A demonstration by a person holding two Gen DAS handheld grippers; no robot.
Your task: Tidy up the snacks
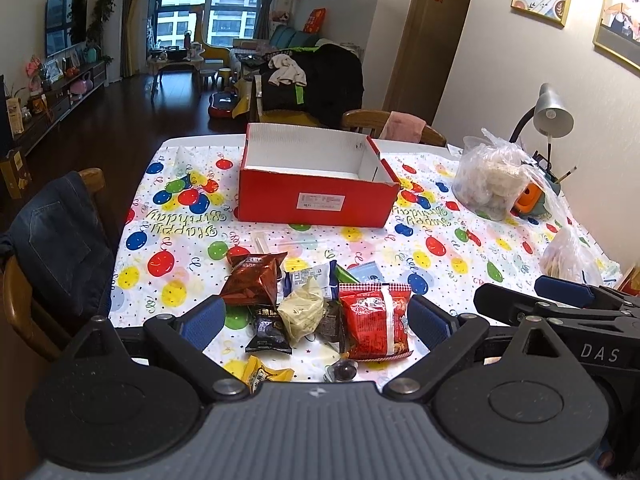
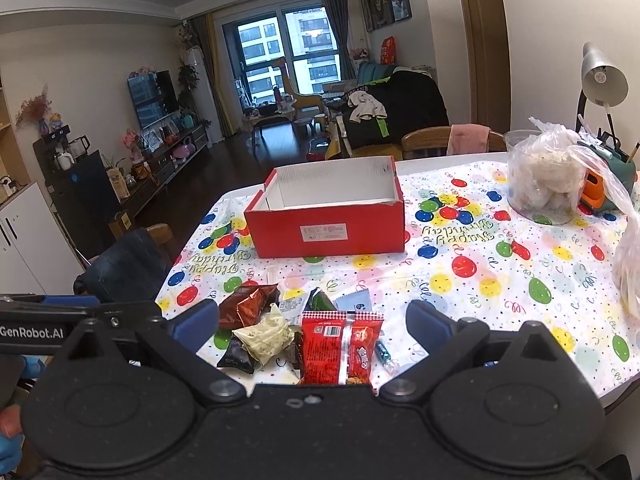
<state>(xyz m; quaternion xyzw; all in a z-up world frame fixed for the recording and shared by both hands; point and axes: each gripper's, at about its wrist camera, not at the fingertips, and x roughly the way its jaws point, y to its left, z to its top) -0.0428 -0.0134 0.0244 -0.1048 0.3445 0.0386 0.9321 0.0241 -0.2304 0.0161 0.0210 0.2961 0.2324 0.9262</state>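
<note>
Left tongs [image 1: 316, 320] and right tongs [image 2: 312, 322] spread wide, pinching nothing, above snack pile [image 1: 320, 308] on near surface [image 1: 460, 248]. Red box [image 1: 316, 196] beyond.

A living room with a dark wood floor [image 2: 240, 160]; a big window [image 2: 288, 52] at 12 o'clock, a TV [image 2: 152, 96] at 10, a wooden door [image 2: 480, 48] at 1.

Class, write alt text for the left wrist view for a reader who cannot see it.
Open tongs hover over a pile of snack packets on a balloon-print tablecloth. Beyond stands an open red box, nothing visible inside; the other tongs are at right.
</note>
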